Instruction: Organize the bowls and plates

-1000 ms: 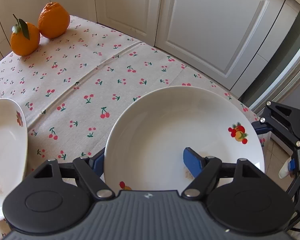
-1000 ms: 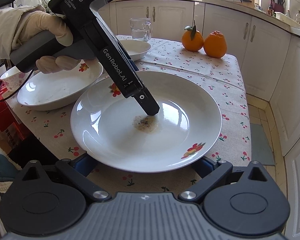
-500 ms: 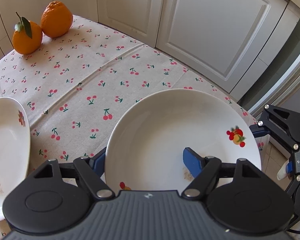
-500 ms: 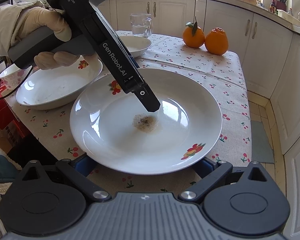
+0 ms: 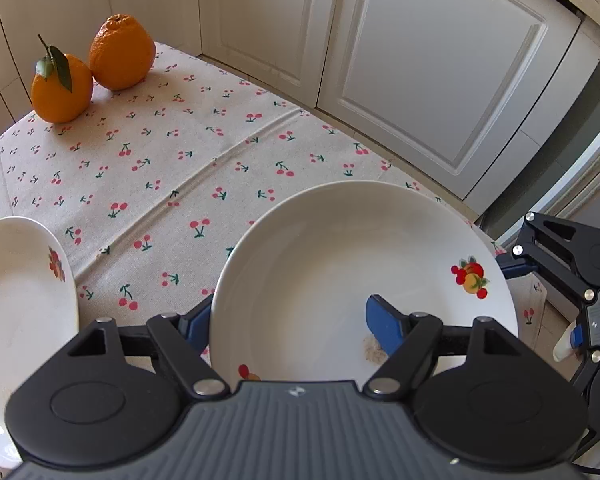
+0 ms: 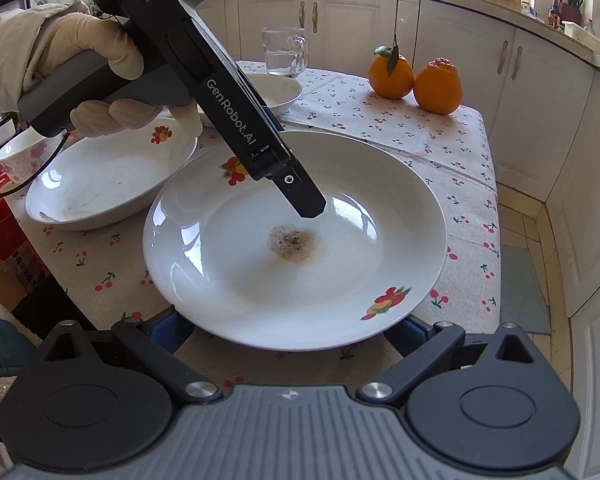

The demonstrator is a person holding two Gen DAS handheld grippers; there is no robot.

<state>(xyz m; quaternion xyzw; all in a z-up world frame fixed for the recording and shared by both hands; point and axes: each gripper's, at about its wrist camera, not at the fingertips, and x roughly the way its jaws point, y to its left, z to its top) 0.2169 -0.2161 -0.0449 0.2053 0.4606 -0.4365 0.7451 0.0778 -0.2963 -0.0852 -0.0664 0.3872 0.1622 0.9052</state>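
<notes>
left grip on the plate has settled

the left hand-held gripper [image 5: 288, 326] is now clamped on the near rim of the plate [image 5: 340, 248], which has lifted and tilted off the surface [image 5: 148, 168]. the right hand-held gripper [image 6: 288, 330] waits apart, straddling the opposite rim. stacking looks next.

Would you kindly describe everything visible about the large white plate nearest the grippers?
The large white plate looks like glossy ceramic, round and shallow, with fruit decals on its rim and a brownish speckled residue at its centre. It sits on the cherry-print tablecloth. The left gripper clamps its rim, one blue finger inside the plate.
</notes>
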